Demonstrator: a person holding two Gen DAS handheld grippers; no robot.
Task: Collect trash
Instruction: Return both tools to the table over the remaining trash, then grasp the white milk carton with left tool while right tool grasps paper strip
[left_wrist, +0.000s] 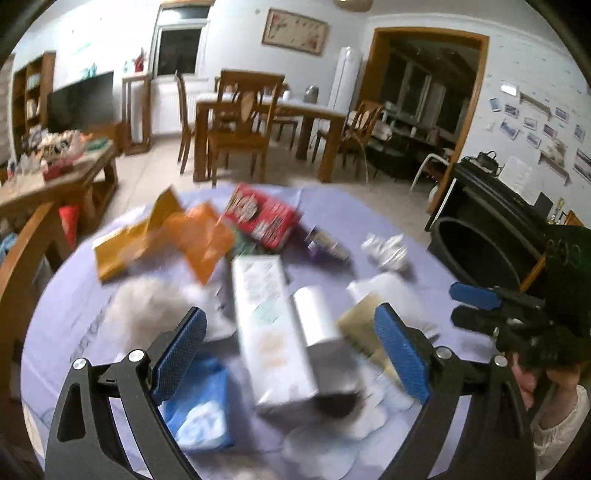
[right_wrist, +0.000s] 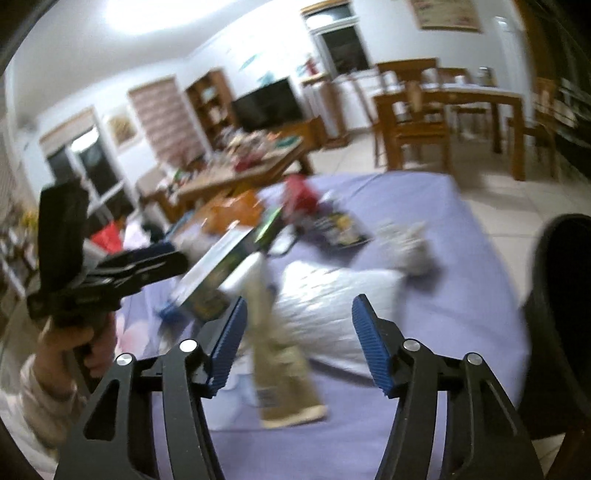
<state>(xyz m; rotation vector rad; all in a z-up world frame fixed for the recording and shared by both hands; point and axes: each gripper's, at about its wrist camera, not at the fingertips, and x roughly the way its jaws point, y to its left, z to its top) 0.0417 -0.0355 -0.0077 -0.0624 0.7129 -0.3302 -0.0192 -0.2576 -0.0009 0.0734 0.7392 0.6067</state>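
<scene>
Trash litters a lavender-covered table (left_wrist: 332, 218): tall white carton (left_wrist: 269, 325) at centre, red snack box (left_wrist: 262, 221) at twelve o'clock, crumpled paper (left_wrist: 386, 251) at two. Both the left gripper (left_wrist: 291, 347) and right gripper (right_wrist: 299, 339) hover spread wide. Wooden dining set (left_wrist: 258, 122) stands beyond.
</scene>
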